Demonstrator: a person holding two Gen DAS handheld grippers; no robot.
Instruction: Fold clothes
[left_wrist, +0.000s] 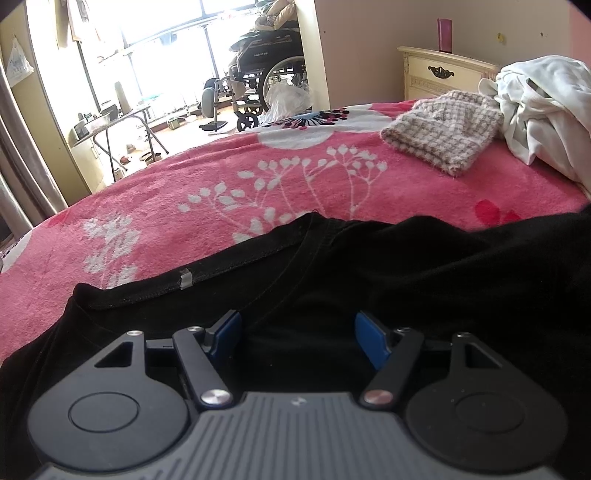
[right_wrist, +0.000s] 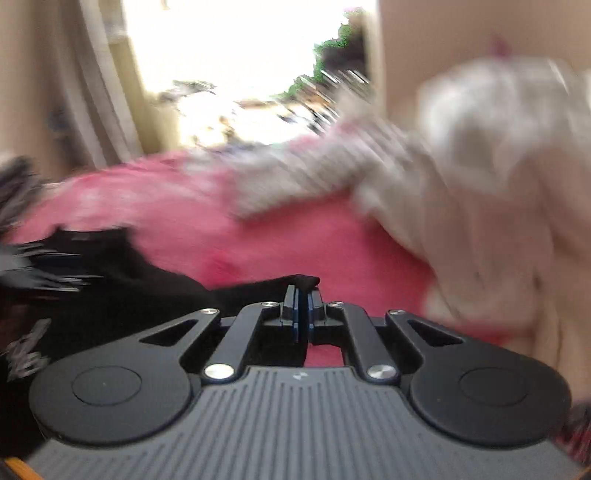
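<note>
Bright window (left_wrist: 162, 44), wheelchair (left_wrist: 266, 70), cream dresser (left_wrist: 439, 70), pink wall (left_wrist: 388, 22).

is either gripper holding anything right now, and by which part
The right gripper is shut on an edge fold of the black garment; the left gripper is open, holding nothing.

No lettering or label anywhere is sharp enough to read.

Black linkage arms (left_wrist: 199, 365), silver screws (left_wrist: 215, 398) — blue-padded fingers (left_wrist: 371, 343), ribbed grey housing (left_wrist: 295, 435)
</note>
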